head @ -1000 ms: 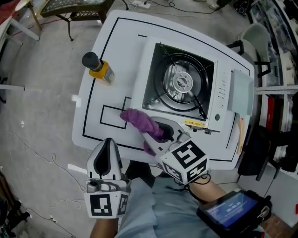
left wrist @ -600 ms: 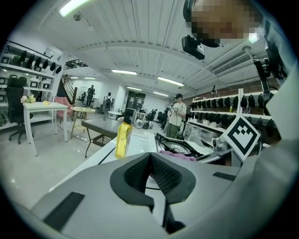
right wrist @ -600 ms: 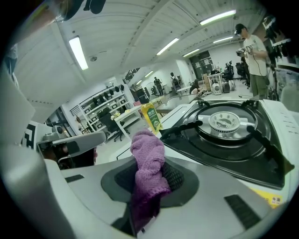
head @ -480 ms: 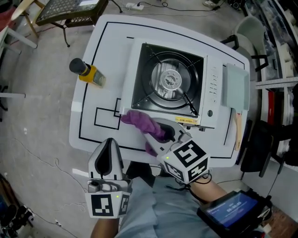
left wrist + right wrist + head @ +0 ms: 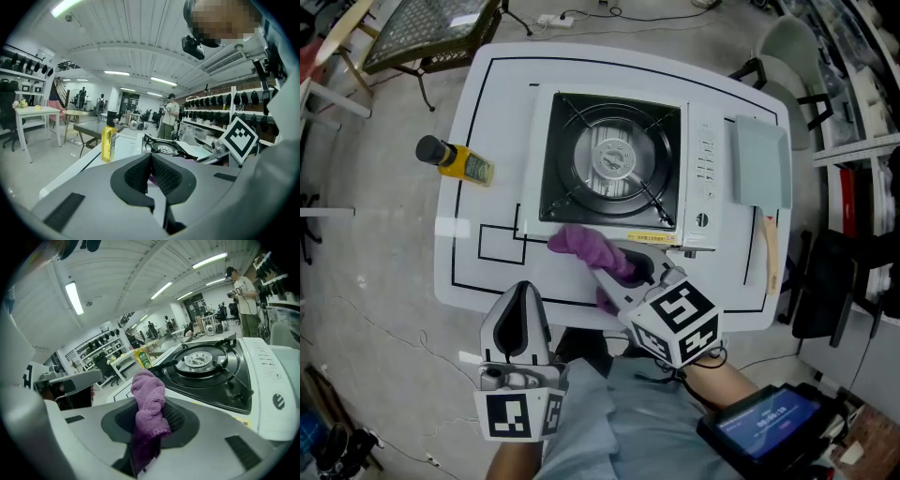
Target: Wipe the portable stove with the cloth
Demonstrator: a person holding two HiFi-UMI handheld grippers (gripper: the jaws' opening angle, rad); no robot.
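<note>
Cloth (image 5: 586, 246), purple terry, pinched in my right claw (image 5: 622, 267), bunched end poking past jaws at 6 o'clock edge of portable stove (image 5: 614, 169); contact with stove unclear from here. Stove sits mid-counter (image 5: 487, 112), burner at centre, control panel at 3 o'clock. Left claw (image 5: 517, 323) pressed together, empty, hangs at 7 o'clock off counter. My read: cloth soft, light, floppy, so best gripped close to bunch for firm short wad. Stove rigid, but may skid on smooth counter under hard strokes.
</note>
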